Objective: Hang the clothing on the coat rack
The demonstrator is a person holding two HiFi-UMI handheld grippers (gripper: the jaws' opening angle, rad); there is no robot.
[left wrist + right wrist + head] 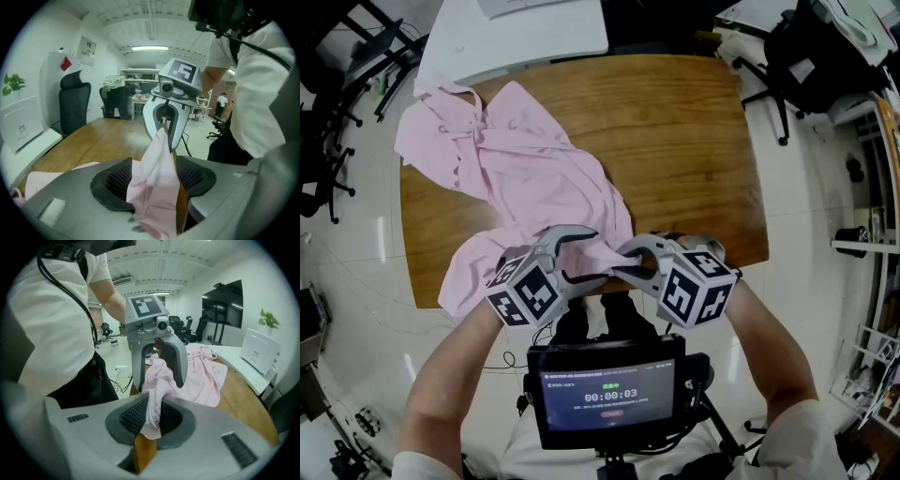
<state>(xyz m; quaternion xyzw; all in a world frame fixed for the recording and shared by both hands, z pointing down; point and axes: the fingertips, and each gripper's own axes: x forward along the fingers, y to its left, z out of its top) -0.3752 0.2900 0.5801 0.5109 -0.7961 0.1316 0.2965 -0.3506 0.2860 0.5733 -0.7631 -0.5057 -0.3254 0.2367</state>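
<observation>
Here, the left gripper [596, 255] sits at the near edge of the brown wooden table [694, 131] with its jaws spread wide. A fold of the pale pink cloth garment [534, 159] hangs through the gap, and as far as I can tell neither pad presses on it. The rest of the garment lies crumpled across the left half of the table, its near corner drawn up to the 2 grippers. The right gripper [624, 264] faces the left one tip to tip and is clamped tight on that same fold.

The step in hand looks like taking a 2nd hold. The left jaws should close deep on the fold, just beside the right's pinch, not on a loose edge. Then both should draw apart before lifting, so the cloth clears the table. No coat rack shows yet.
</observation>
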